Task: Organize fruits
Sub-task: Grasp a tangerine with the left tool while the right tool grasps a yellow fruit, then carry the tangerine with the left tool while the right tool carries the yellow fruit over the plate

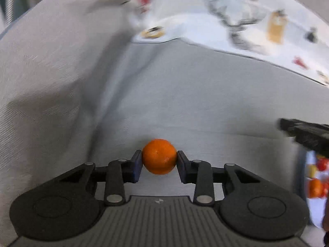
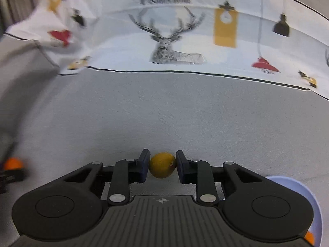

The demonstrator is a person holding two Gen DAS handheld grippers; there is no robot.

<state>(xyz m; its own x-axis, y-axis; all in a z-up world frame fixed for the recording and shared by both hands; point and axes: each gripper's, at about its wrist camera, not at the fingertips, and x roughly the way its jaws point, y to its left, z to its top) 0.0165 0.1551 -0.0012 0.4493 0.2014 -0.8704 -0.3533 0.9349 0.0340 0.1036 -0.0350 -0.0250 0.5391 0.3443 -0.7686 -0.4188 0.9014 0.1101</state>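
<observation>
In the left wrist view, the left gripper (image 1: 159, 160) is clamping a small orange (image 1: 159, 156): both dark fingers (image 1: 137, 165) are pressing flat against its sides, standing only as far apart as the fruit is wide. The orange is sitting between the fingertips, over the grey cloth (image 1: 185, 94) that is covering the tabletop; whether it is resting on the cloth or hanging just above it cannot be told. At the right edge of that view the dark body of the other gripper is reaching in, and below it a blurred cluster of red, yellow and orange fruits (image 1: 317, 177) is showing.

In the right wrist view, the right gripper (image 2: 162, 165) is gripping a small yellow fruit (image 2: 162, 165) the same way, its fingers (image 2: 143, 167) nearly closed and touching the fruit on both sides. Near the lower right corner the rim of a pale blue bowl (image 2: 296, 185) is showing, with a bit of orange fruit inside.

Farther off in both views, a white printed cloth (image 2: 185, 41) with a stag, lamps and red shapes is lying over the grey cloth.
</observation>
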